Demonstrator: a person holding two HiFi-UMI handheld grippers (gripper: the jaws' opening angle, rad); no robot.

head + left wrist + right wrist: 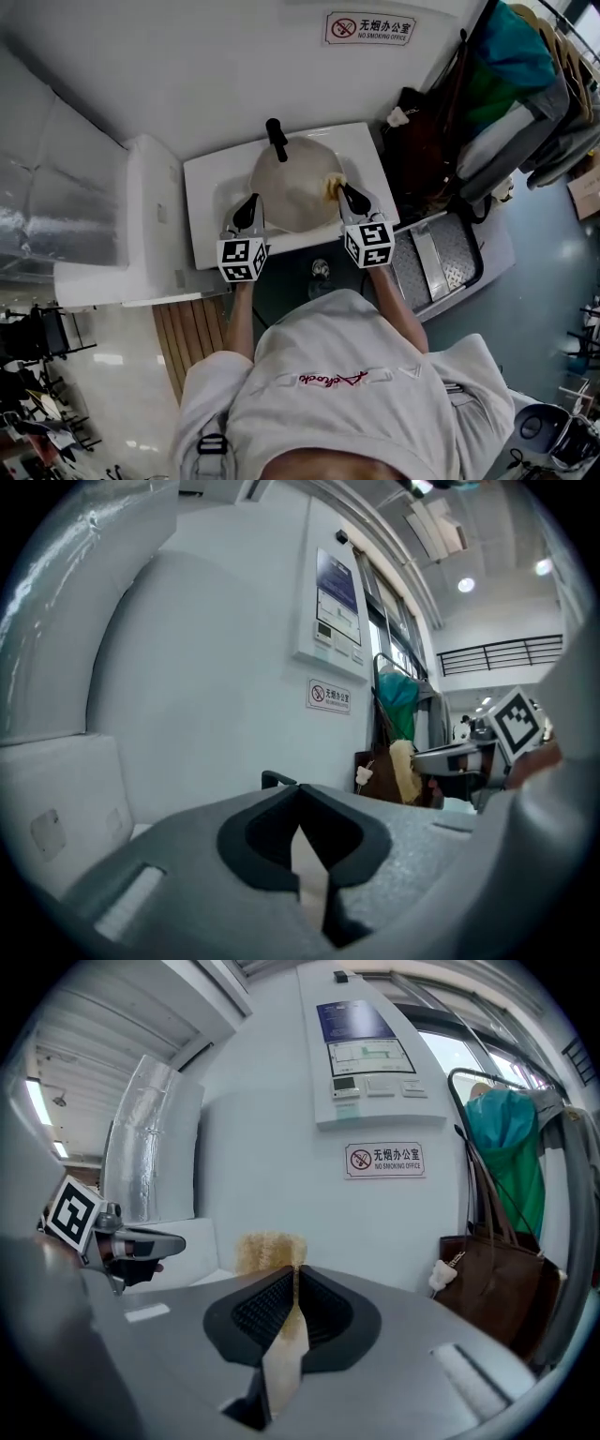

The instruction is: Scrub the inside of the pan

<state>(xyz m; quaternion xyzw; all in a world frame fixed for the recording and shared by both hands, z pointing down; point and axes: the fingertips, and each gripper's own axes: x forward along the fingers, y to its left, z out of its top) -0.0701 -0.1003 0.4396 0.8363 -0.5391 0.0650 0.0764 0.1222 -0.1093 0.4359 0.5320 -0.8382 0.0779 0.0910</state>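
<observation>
A round pan (295, 183) with a pale beige inside lies in a white basin (211, 183), its black handle (276, 138) pointing away from me. My left gripper (249, 208) is shut on the pan's near left rim; a thin beige strip shows between its jaws in the left gripper view (302, 799). My right gripper (349, 195) is shut on a yellow fibrous scrubber (334, 186) at the pan's right edge. The scrubber (270, 1251) sticks up past the right gripper (295, 1274). The pan's handle tip (277, 780) peeks over the left jaws.
A white boxy unit (122, 234) adjoins the basin on the left. Dark bags and hanging clothes (441, 122) crowd a rack on the right, above a metal tread plate (441, 253). A no-smoking sign (369, 28) hangs on the wall behind.
</observation>
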